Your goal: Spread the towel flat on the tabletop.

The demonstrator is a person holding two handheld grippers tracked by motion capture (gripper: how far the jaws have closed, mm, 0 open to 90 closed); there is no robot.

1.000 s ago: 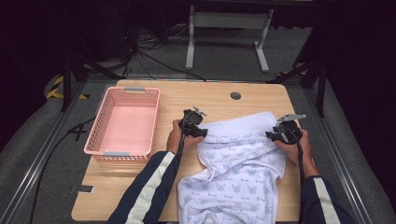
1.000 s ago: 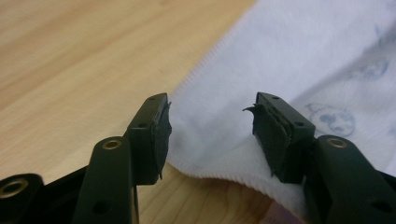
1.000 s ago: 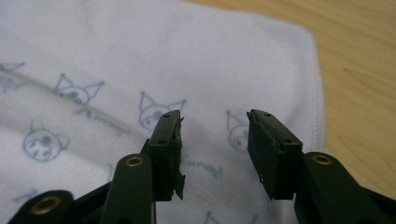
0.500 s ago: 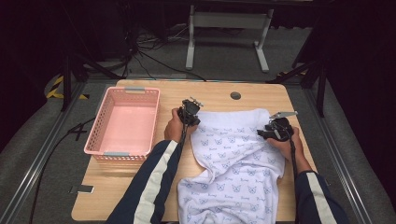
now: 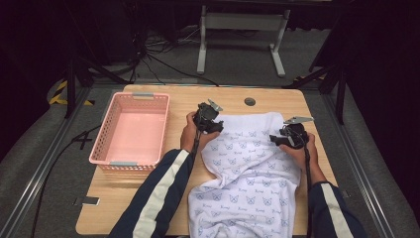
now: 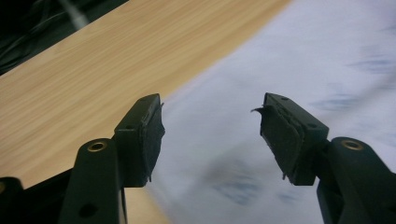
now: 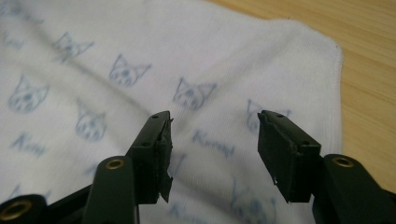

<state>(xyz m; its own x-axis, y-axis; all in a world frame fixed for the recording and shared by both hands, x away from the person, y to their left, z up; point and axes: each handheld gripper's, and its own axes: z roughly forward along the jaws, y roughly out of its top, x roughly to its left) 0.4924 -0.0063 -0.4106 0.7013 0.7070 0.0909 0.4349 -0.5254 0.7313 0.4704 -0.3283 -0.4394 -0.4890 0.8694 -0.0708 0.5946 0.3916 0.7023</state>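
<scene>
A white towel (image 5: 250,163) printed with blue cat faces lies on the wooden table (image 5: 158,208), its near end hanging over the front edge. My left gripper (image 5: 208,118) hovers at the towel's far left corner. In the left gripper view the left gripper (image 6: 210,135) stands open over the blurred towel edge (image 6: 299,56); its jaws have just been opening, with nothing between them. My right gripper (image 5: 289,135) is at the towel's right edge. Seen from the right gripper view, the right gripper (image 7: 212,154) is open above the towel (image 7: 116,56) near a corner, having just widened, empty.
An empty pink plastic basket (image 5: 106,144) stands on the left part of the table. A round cable hole (image 5: 249,101) sits near the table's far edge. Beyond the table are cables and a white stand (image 5: 242,29) on the dark floor.
The left gripper has moved up and toward the far edge, off the towel. The right gripper has shifted slightly left. The towel's far end now lies flatter and more spread.
</scene>
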